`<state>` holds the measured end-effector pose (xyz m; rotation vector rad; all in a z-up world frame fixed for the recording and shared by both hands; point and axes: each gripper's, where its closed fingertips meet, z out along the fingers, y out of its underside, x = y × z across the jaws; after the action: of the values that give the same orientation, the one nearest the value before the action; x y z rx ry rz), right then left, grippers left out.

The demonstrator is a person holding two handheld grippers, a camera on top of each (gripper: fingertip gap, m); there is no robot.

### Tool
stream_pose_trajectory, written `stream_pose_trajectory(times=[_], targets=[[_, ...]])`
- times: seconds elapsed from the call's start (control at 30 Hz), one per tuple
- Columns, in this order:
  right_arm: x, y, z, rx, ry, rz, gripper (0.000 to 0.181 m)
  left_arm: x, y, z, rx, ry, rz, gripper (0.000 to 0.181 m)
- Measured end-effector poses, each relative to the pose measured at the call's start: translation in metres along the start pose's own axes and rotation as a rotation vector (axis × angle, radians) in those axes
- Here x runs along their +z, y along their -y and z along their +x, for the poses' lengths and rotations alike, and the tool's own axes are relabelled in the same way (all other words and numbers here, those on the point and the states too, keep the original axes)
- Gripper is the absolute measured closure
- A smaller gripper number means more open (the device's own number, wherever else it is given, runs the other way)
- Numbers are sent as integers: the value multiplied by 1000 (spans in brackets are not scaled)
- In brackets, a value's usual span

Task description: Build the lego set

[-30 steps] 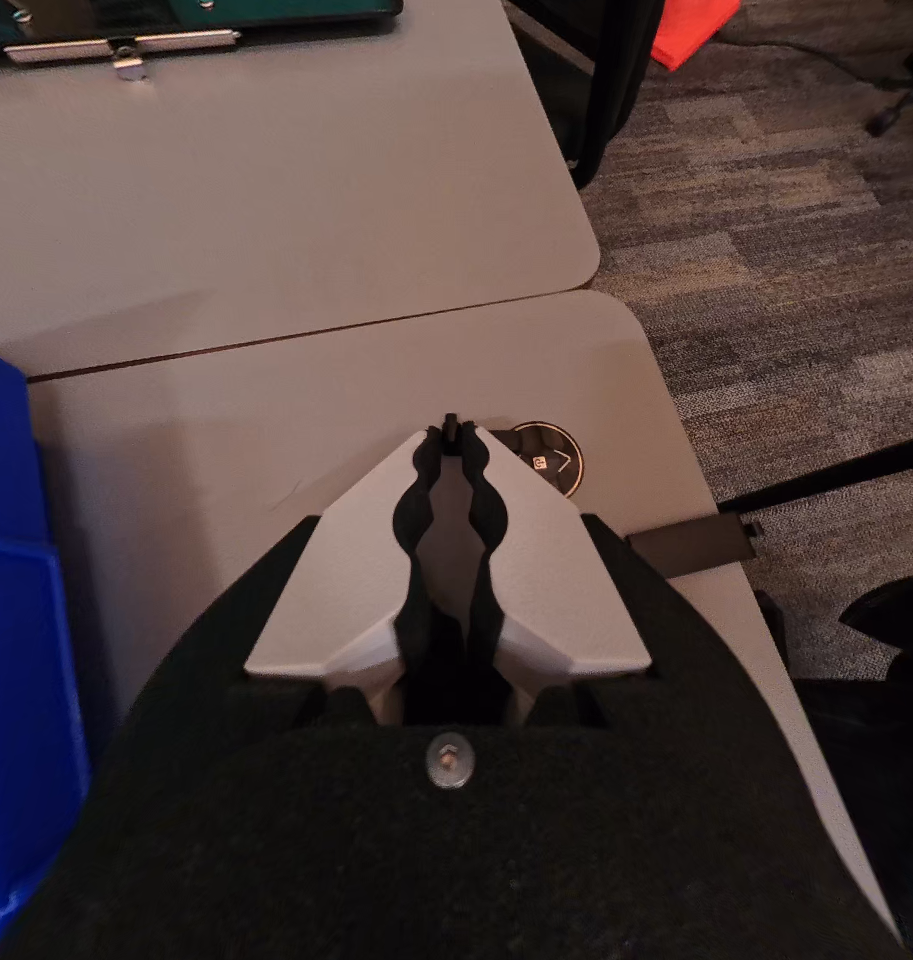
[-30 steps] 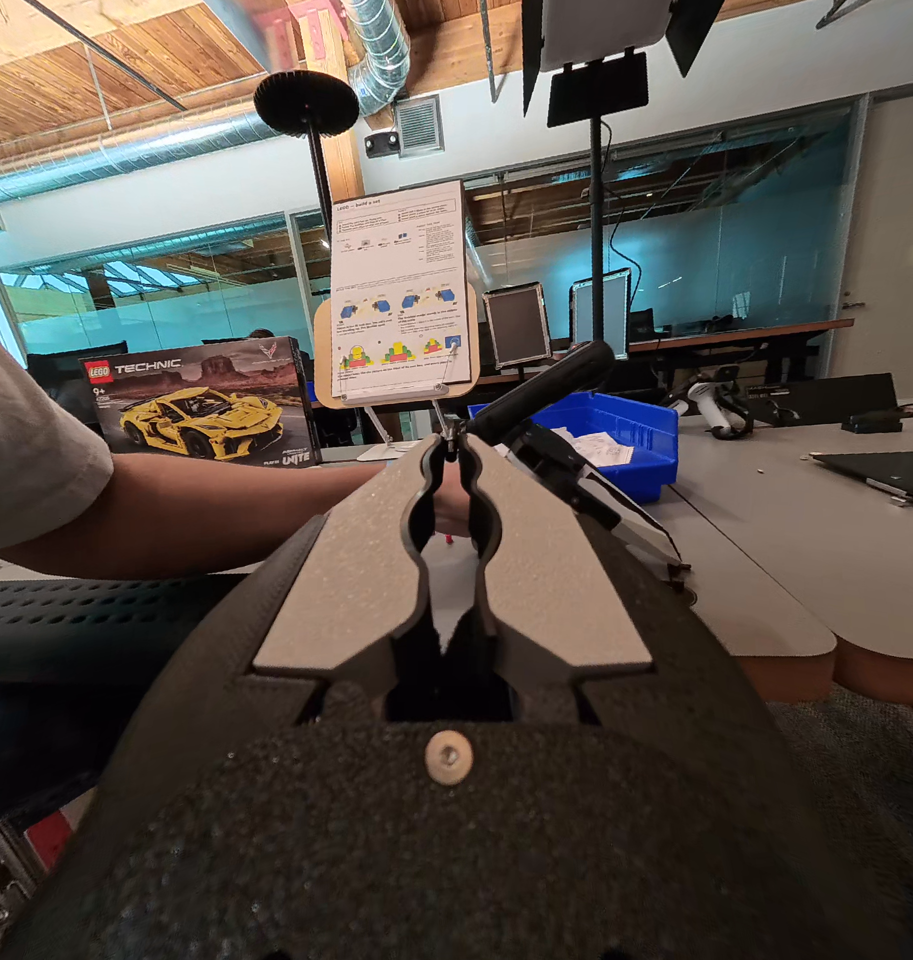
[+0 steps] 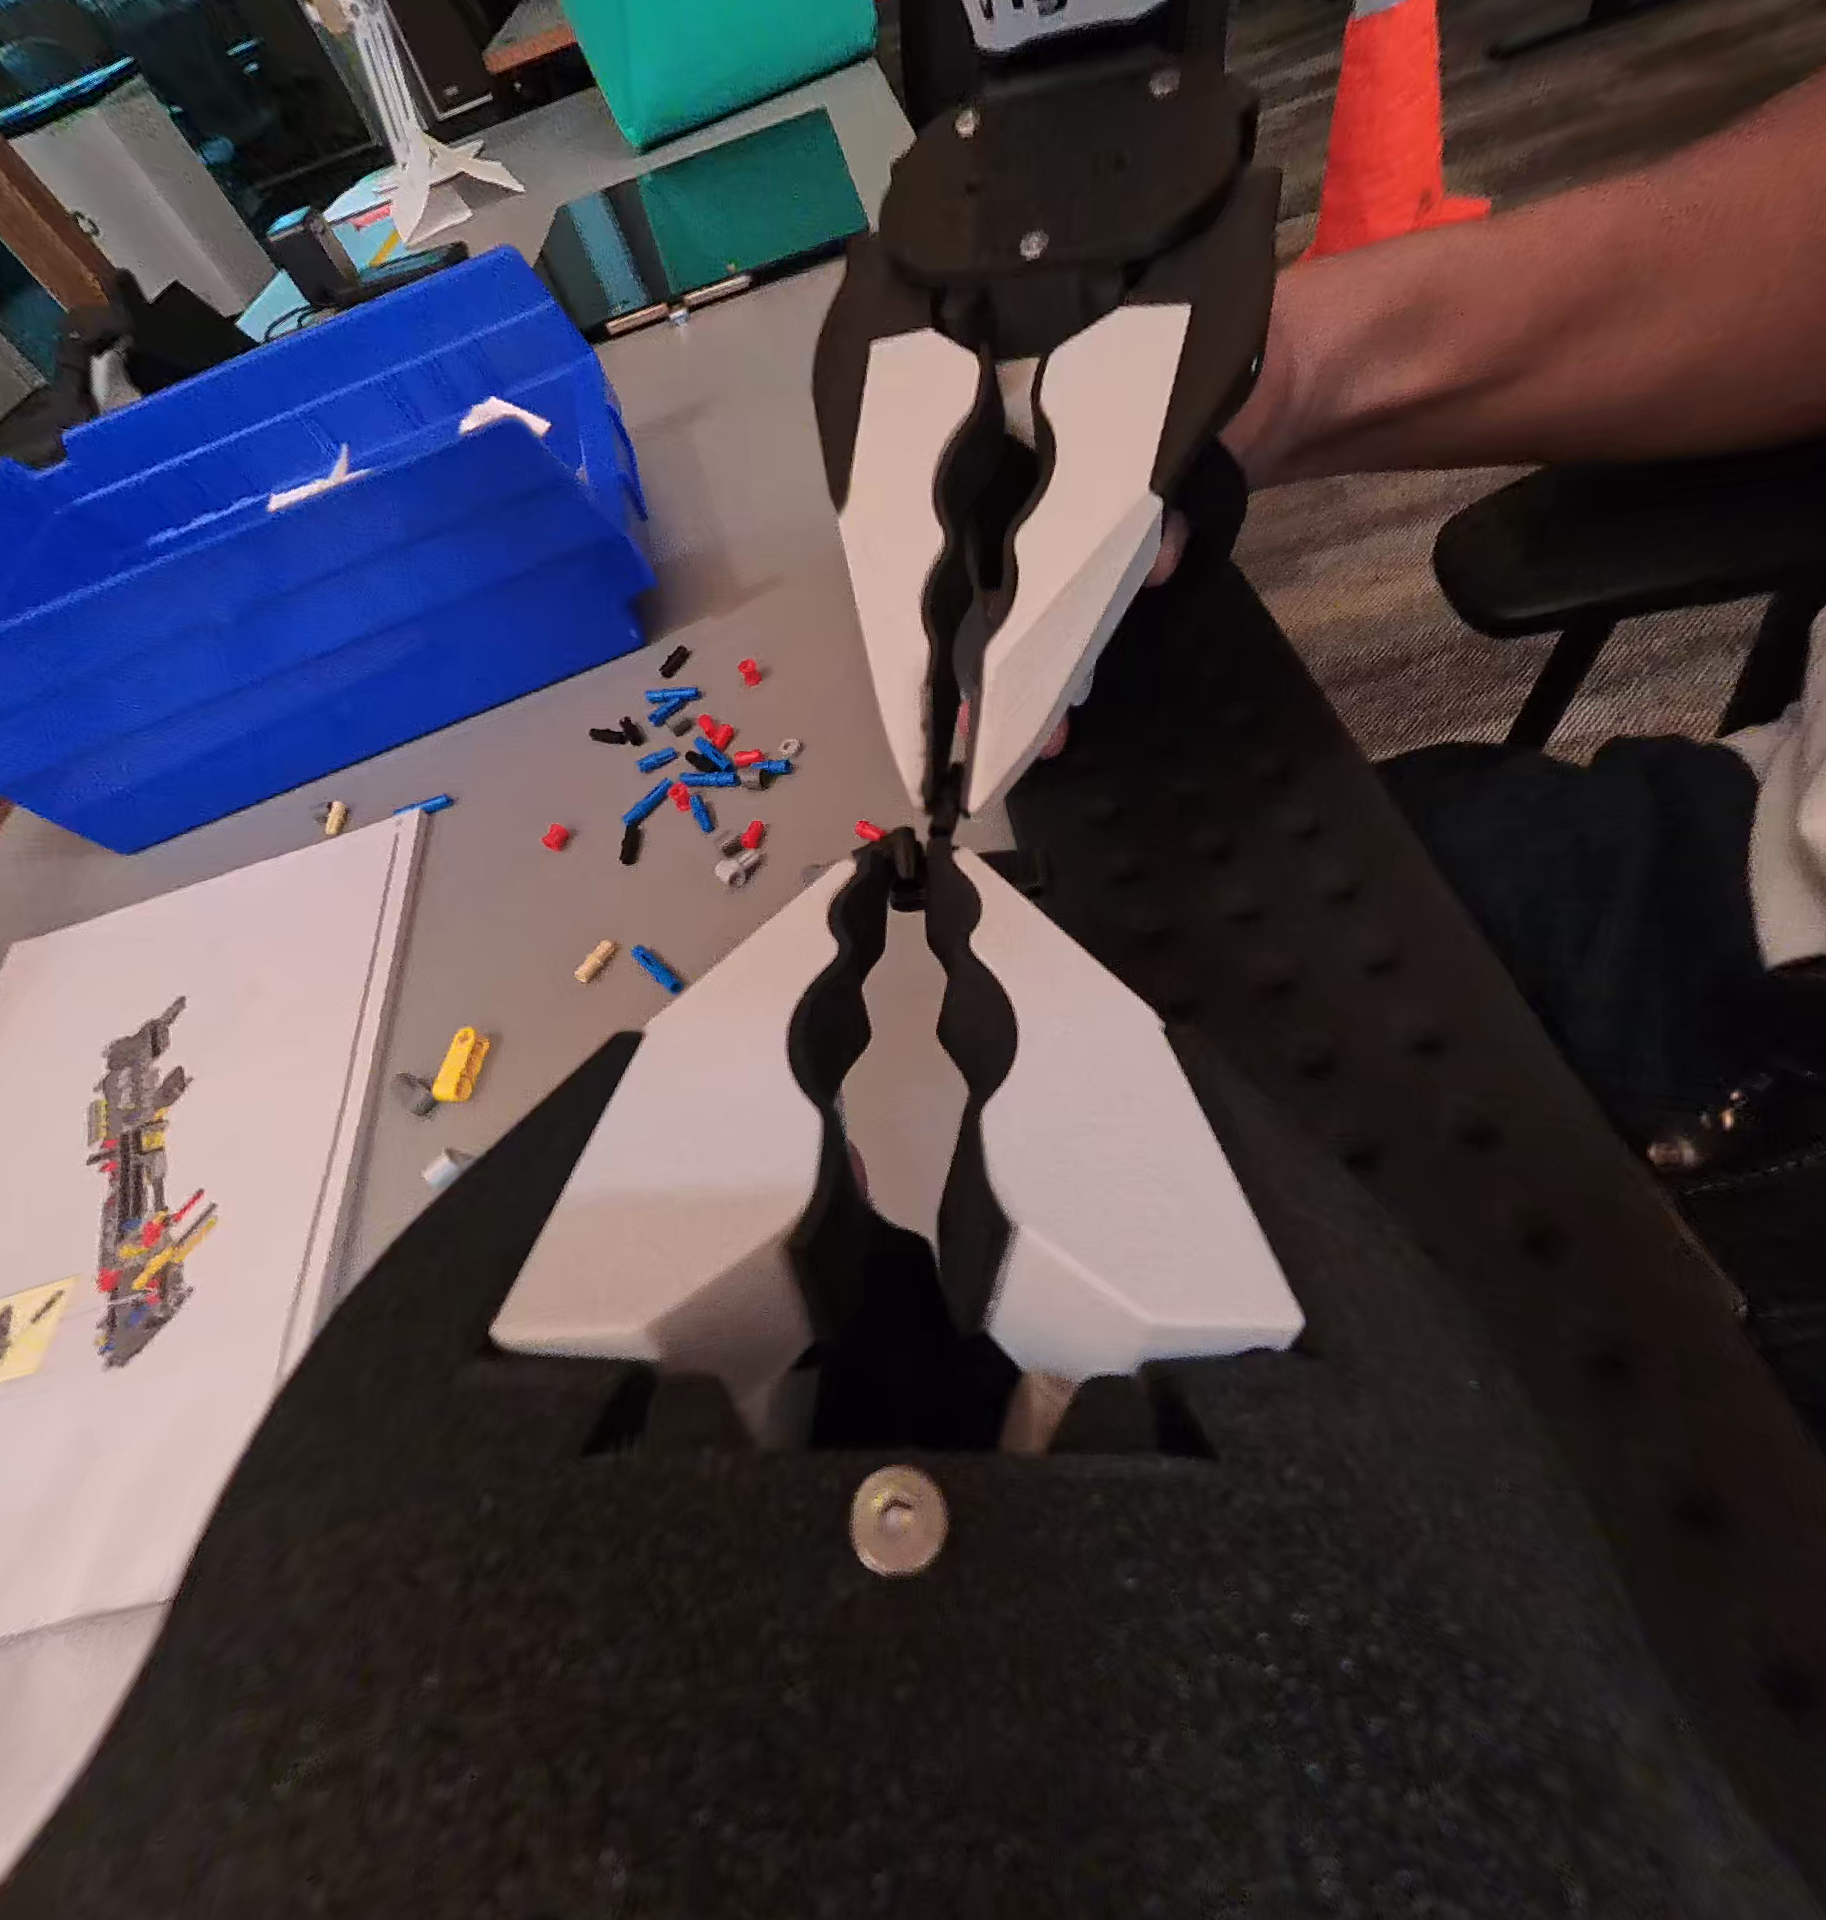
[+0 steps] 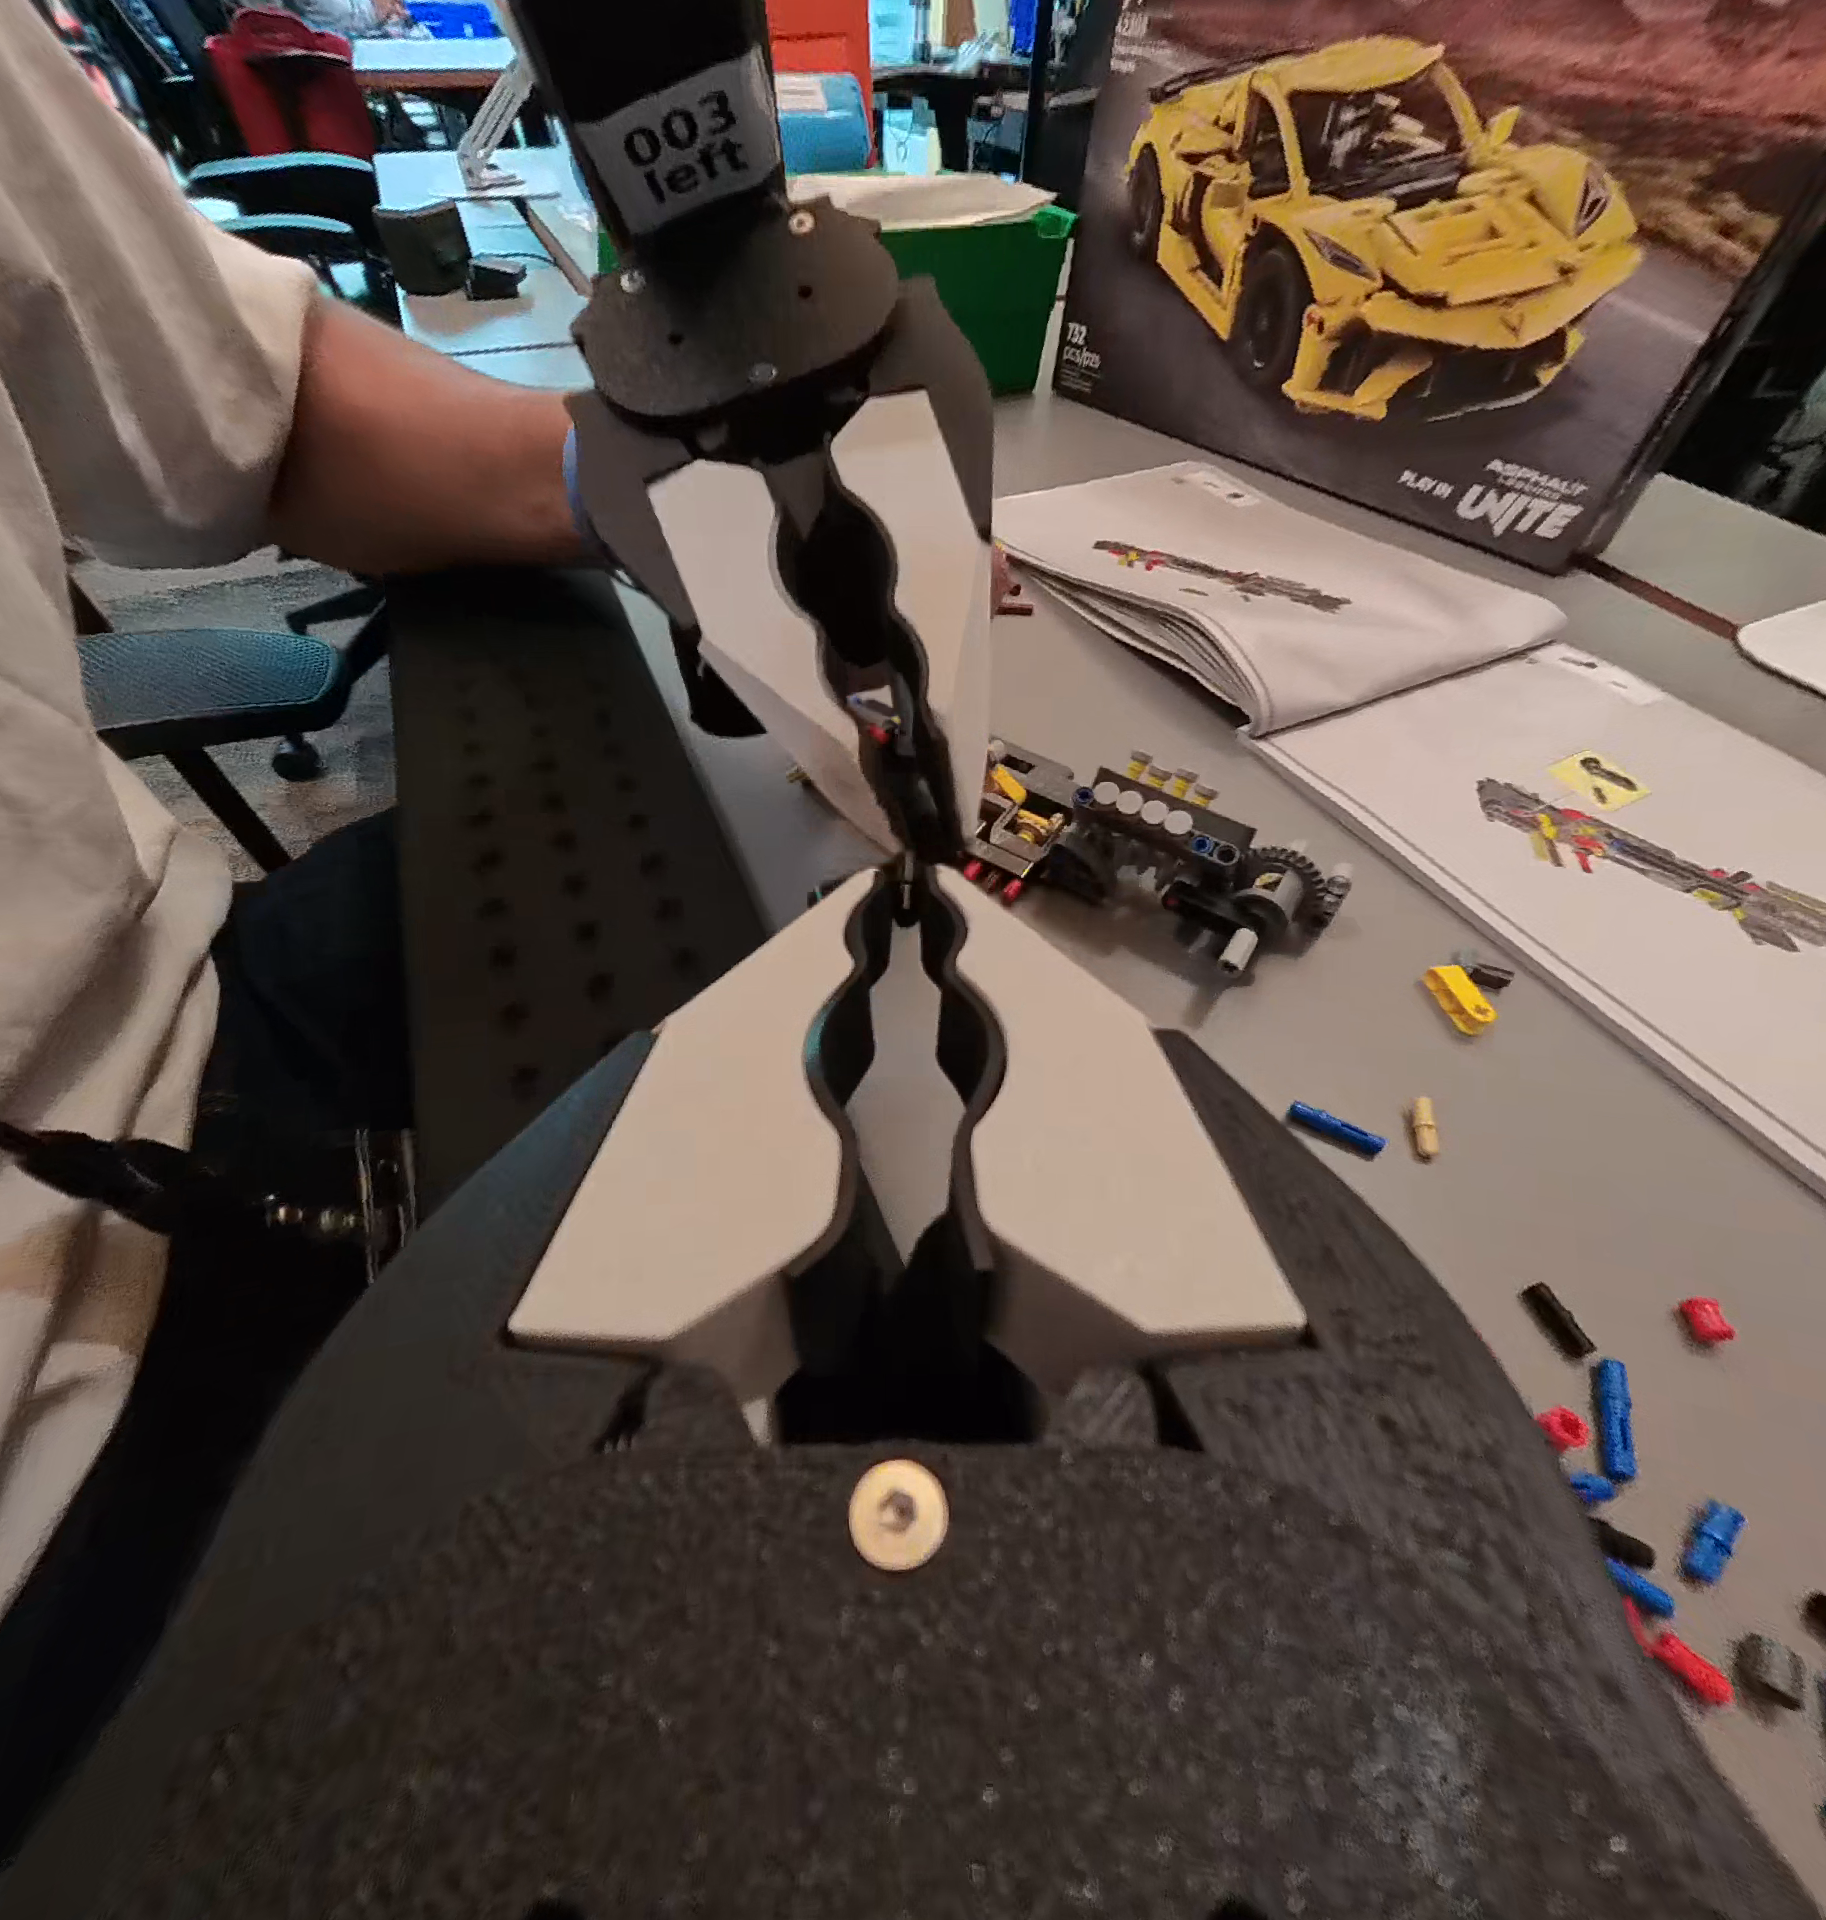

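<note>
In the left wrist view, the left gripper (image 3: 904, 868) is pinching a small black piece (image 3: 901, 873), tip to tip with the right gripper (image 3: 945, 800). In the right wrist view, the right gripper (image 4: 904, 883) is closed on what is probably a pin (image 4: 901, 894), beside the half-built chassis (image 4: 1148, 842). Joining them is calling for careful alignment.

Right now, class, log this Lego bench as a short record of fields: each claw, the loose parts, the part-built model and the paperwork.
left claw: shut on a small black piece
right claw: shut on a small black piece, tip to tip with the left claw
loose pins: blue, red, black, scattered on the grey table
part-built model: lying on the table beyond the claws
instruction booklet: open beside the model
blue bin: behind the pins
set box: standing at the back
</note>
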<state>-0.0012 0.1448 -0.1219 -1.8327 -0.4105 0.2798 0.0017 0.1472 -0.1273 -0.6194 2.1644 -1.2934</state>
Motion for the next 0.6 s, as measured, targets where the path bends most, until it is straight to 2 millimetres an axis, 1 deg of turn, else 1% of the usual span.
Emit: stream_pose_trajectory(times=[0.1,0.17,0.3,0.43,0.6], targets=[[6,-7,3,24,12,-25,177,-4,-1,-1,-11,-14,11,174],[5,-6,3,27,23,-19,177,-4,-2,0,-13,-24,13,174],[6,-4,4,1,20,-26,177,-2,-10,2,29,-29,-28,174],[13,-11,2,-50,22,-106,177,0,-15,5,89,-22,-67,174],[12,-12,-6,-70,88,-115,177,0,-15,13,103,-59,-68,174]])
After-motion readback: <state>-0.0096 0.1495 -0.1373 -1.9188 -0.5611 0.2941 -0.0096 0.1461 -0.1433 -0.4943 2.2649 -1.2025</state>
